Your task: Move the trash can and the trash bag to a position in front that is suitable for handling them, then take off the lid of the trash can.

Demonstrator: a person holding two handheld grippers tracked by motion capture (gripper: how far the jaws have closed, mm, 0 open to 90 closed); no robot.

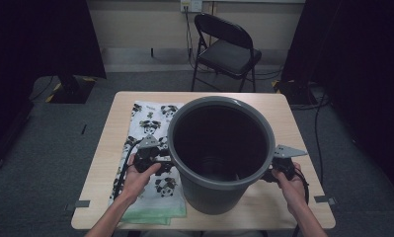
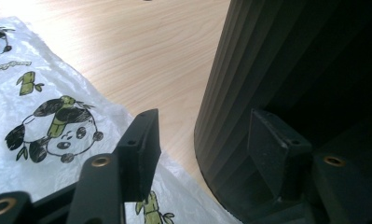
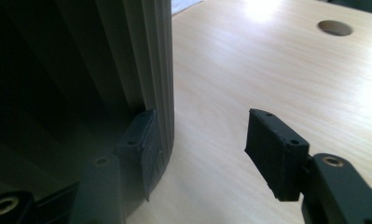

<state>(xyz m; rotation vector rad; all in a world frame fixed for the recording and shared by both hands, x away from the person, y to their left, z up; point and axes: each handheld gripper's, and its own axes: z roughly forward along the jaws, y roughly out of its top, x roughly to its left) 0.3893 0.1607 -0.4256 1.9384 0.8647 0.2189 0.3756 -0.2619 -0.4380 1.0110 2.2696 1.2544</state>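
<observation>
A big grey ribbed bin (image 1: pixel 212 197) stands upright and empty on the wooden table (image 1: pixel 283 106). My left gripper (image 1: pixel 164 159) is at its left side and my right gripper (image 1: pixel 273 172) at its right side, both low by the wall. In the left gripper view the left gripper (image 2: pixel 203 119) is open: one jaw hangs over a panda-print plastic bag (image 2: pixel 44 93), the other lies against the bin's wall (image 2: pixel 249 70). In the right gripper view the right gripper (image 3: pixel 202 116) is open too, with one jaw touching the bin's wall (image 3: pixel 141 56) and the other over bare table (image 3: pixel 249 60).
The panda-print bag (image 1: pixel 147 121) lies flat to the left of the bin, with a green sheet (image 1: pixel 155 215) under its near end. A round cable hole (image 3: pixel 335 28) is in the tabletop. A black folding chair (image 1: pixel 226 49) stands beyond the table's far edge.
</observation>
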